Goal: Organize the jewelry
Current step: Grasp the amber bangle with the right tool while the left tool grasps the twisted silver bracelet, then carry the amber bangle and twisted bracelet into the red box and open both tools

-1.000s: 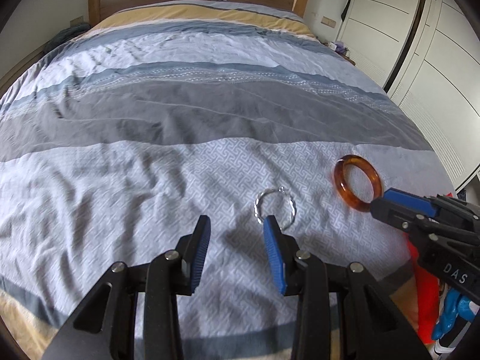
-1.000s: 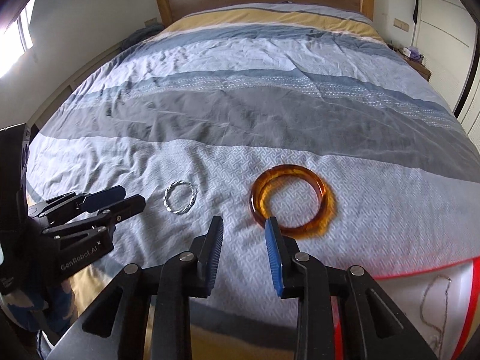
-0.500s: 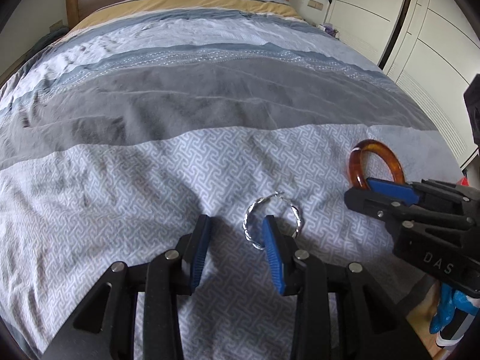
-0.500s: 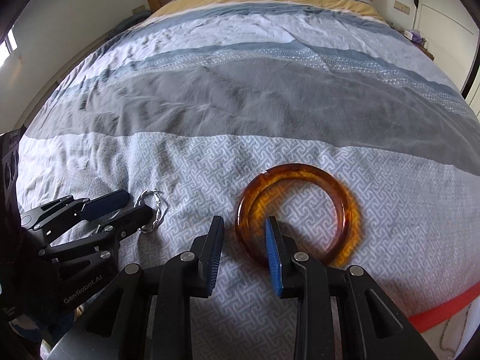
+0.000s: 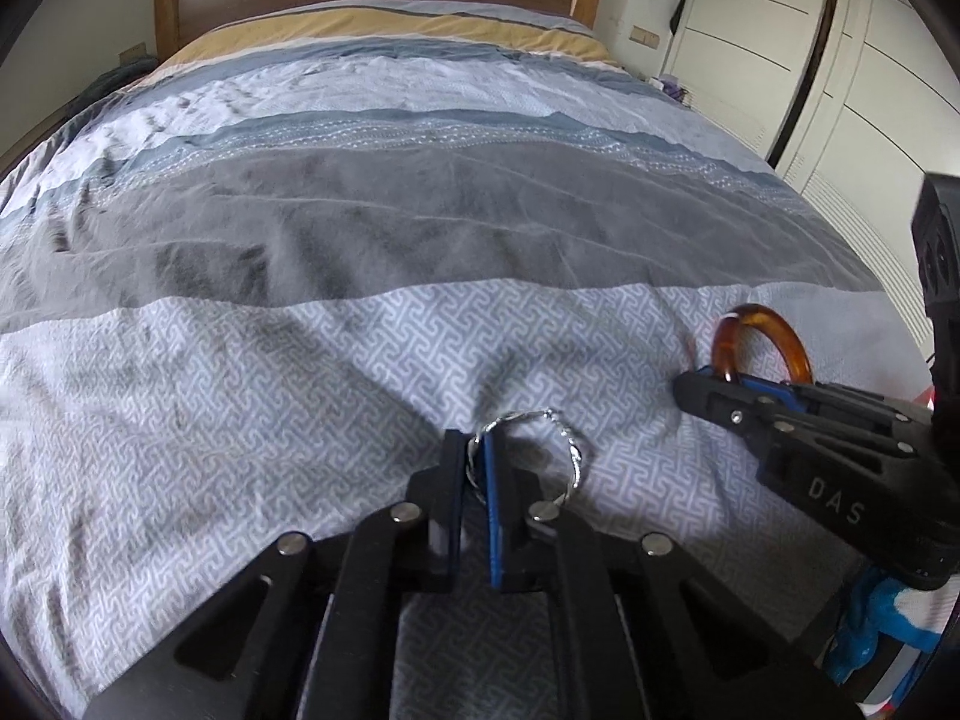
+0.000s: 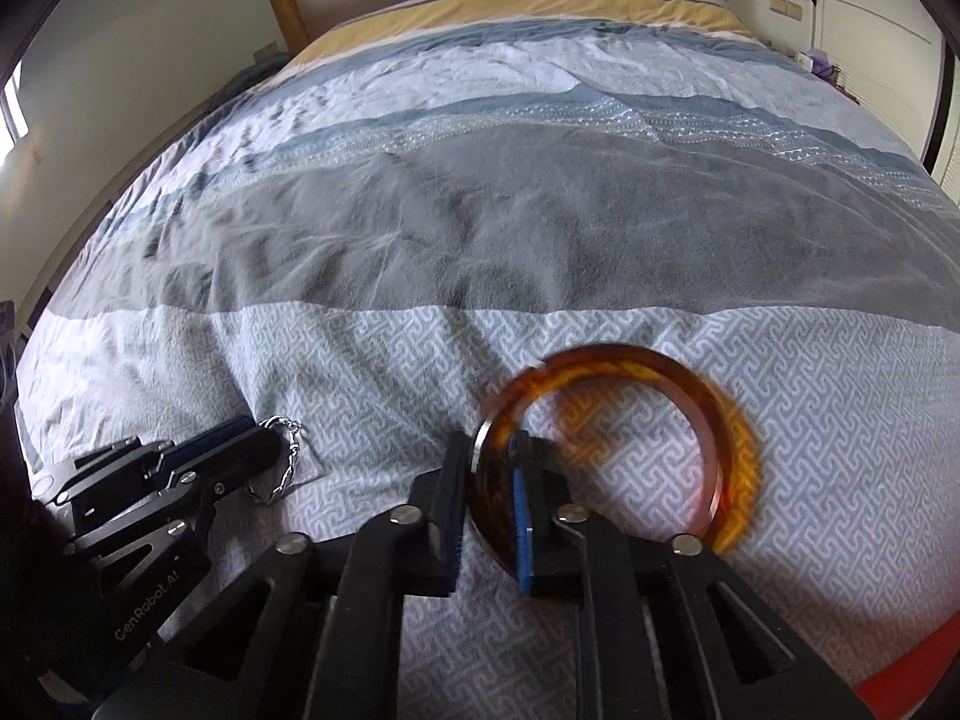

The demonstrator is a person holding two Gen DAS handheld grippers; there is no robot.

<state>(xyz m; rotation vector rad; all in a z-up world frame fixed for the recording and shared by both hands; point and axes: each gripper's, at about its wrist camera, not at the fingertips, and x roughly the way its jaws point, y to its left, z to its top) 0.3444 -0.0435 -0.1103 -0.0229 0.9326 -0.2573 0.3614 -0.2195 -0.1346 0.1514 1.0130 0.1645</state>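
Two tools low over bedspread (image 5: 240, 396), left tool (image 5: 474, 450) pinching silver bracelet (image 5: 564, 444), right tool (image 6: 489, 456) clamping amber bangle (image 6: 690, 378)

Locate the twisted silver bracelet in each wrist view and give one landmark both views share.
Left wrist view: the silver bracelet is at lower centre, its left edge pinched by the left gripper.
Right wrist view: the silver bracelet is at lower left, at the left gripper's tip.
Shared landmark: the amber bangle, clamped by the right gripper.
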